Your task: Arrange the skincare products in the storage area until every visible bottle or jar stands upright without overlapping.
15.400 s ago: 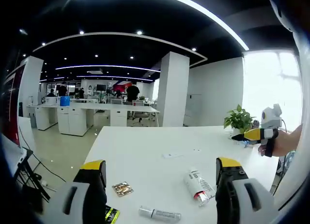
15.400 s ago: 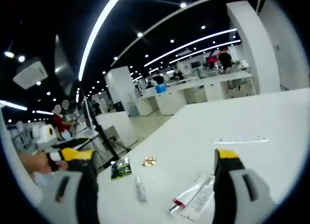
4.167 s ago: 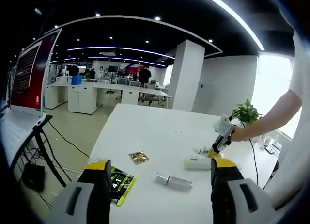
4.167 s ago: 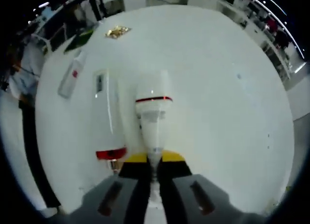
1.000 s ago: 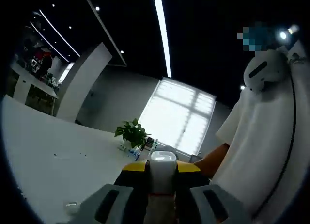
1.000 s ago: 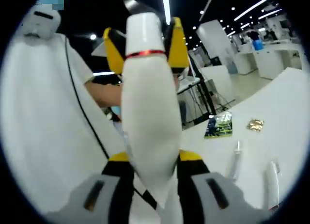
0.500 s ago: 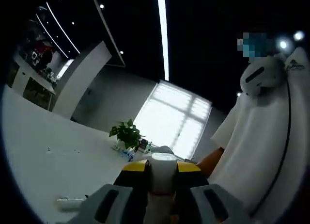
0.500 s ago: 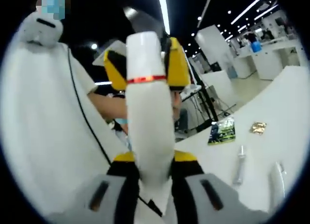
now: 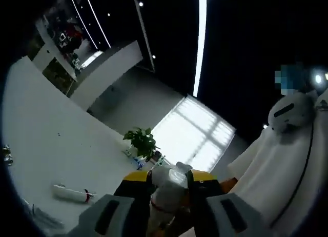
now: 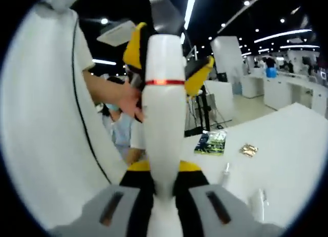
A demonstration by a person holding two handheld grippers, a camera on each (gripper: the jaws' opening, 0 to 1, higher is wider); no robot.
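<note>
Tilting since a moment ago, the left gripper is clamping its fingers on the tube's cap end, above the surface where another tube is lying. Right gripper, fingers clamped on the tube's tail, is sharing the load, likely for upending it.

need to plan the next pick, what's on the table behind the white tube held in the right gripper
Right of the white tube, the table holds a green packet, a gold sachet and two lying tubes. Anything directly behind it is covered.
</note>
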